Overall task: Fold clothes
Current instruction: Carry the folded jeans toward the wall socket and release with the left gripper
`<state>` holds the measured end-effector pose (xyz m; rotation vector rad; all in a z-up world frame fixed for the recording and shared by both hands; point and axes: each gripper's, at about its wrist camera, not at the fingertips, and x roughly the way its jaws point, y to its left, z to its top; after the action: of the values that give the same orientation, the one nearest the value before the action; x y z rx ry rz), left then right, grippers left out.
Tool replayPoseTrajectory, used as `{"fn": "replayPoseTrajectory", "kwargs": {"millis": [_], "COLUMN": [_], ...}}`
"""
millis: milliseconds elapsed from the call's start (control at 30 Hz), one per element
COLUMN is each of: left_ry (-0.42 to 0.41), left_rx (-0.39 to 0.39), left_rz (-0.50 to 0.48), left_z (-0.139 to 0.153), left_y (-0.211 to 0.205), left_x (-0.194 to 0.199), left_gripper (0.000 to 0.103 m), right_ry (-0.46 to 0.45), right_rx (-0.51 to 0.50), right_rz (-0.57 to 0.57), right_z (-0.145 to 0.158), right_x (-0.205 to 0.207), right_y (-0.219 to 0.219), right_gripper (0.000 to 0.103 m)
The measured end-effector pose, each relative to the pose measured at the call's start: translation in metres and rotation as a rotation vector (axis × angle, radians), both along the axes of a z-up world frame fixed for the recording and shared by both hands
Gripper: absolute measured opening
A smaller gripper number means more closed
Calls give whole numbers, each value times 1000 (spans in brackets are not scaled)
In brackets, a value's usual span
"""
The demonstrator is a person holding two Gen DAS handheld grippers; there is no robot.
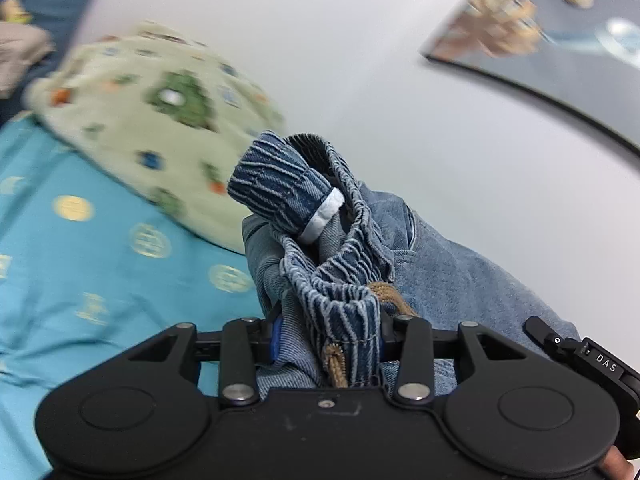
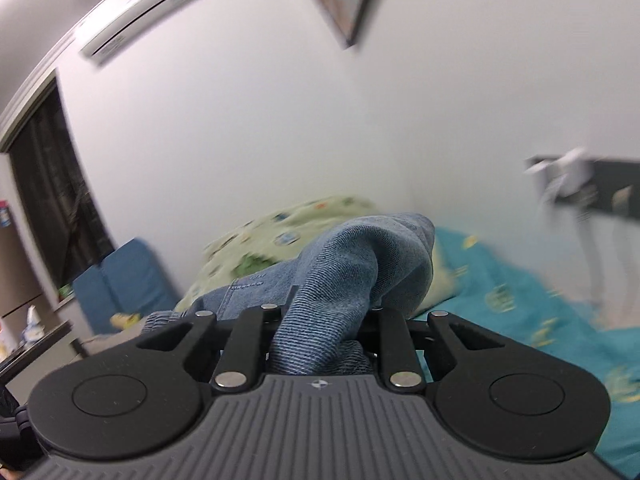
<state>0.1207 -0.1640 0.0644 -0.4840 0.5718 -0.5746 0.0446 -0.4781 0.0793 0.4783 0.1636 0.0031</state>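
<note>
Mostly hidden: both claw tips, left claw (image 1: 328, 340), right claw (image 2: 320, 336), buried in jeans (image 1: 460, 272).

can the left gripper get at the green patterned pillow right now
Probably not as things stand: the left gripper is shut on the bunched waistband of the jeans, so its jaws are full. The pillow lies beyond on the bed, nothing else between.
</note>
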Motion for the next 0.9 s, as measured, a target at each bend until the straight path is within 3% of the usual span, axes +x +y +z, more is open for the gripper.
{"fn": "replayPoseTrajectory", "kwargs": {"millis": [233, 500, 633, 767, 900], "left_ry": [-21, -8, 6, 49, 36], "left_rx": [28, 134, 204, 281, 249], "left_rz": [-238, -449, -481, -491, -520], "left_z": [-30, -103, -149, -188, -202], "left_y": [-130, -232, -256, -264, -252], "left_x": [6, 26, 40, 50, 53], "left_gripper": [37, 37, 37, 37, 39], "right_ry": [42, 142, 204, 317, 420], "right_rx": [-71, -161, -198, -150, -91], "right_rz": [-180, -300, -299, -281, -299], "right_z": [-21, -91, -135, -179, -213], "right_x": [-59, -86, -78, -67, -74], "right_y": [-101, -170, -180, -183, -196], "right_gripper": [20, 20, 20, 20, 19]}}
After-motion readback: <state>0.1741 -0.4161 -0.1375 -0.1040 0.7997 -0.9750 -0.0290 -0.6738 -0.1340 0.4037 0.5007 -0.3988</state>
